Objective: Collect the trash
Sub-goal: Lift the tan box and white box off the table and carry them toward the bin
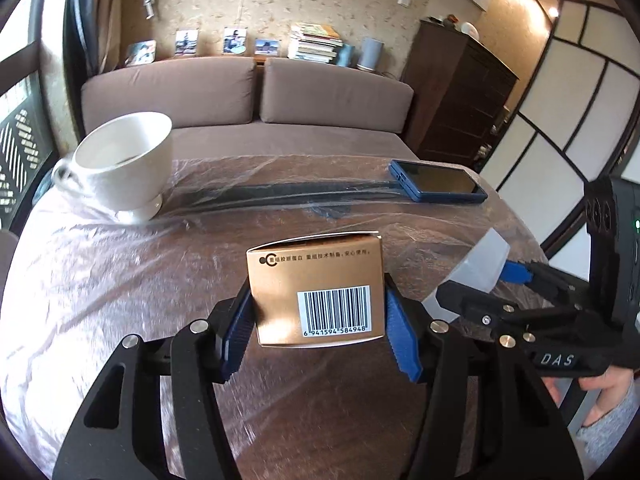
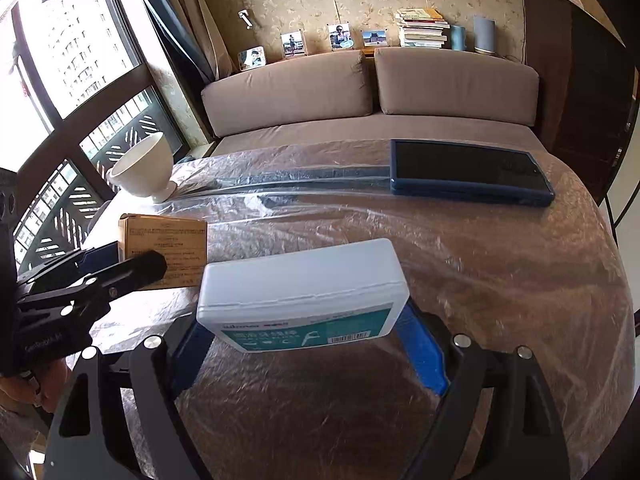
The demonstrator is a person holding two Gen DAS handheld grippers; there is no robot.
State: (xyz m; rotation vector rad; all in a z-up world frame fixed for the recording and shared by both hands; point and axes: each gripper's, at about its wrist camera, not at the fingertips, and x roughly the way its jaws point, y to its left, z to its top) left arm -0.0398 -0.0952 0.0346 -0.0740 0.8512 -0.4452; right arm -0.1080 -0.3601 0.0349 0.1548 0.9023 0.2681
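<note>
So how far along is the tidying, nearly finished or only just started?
Midway, I'd guess. Nothing visibly binned yet; no bin shows. In hand: the left gripper clamps a gold carton, and the right gripper holds a white plastic box, both apparently lifted off the table. Left on it: a white cup and a dark blue phone, which hardly look like trash.

Grippers: two, left gripper (image 1: 318,316) and right gripper (image 2: 304,332).
Cardboard boxes: one, gold box (image 1: 316,280).
Plastic boxes: one, white plastic box (image 2: 300,280).
Cups: one, white cup (image 1: 124,160).
Phones: one, blue-cased phone (image 2: 468,170).
Desks: one, desk (image 2: 500,280) under clear film.
Sofa back cushions: two (image 2: 288,92) (image 2: 456,84).
Photo frames on the ledge: four.
Book stacks: one, book stack (image 2: 422,28).
</note>
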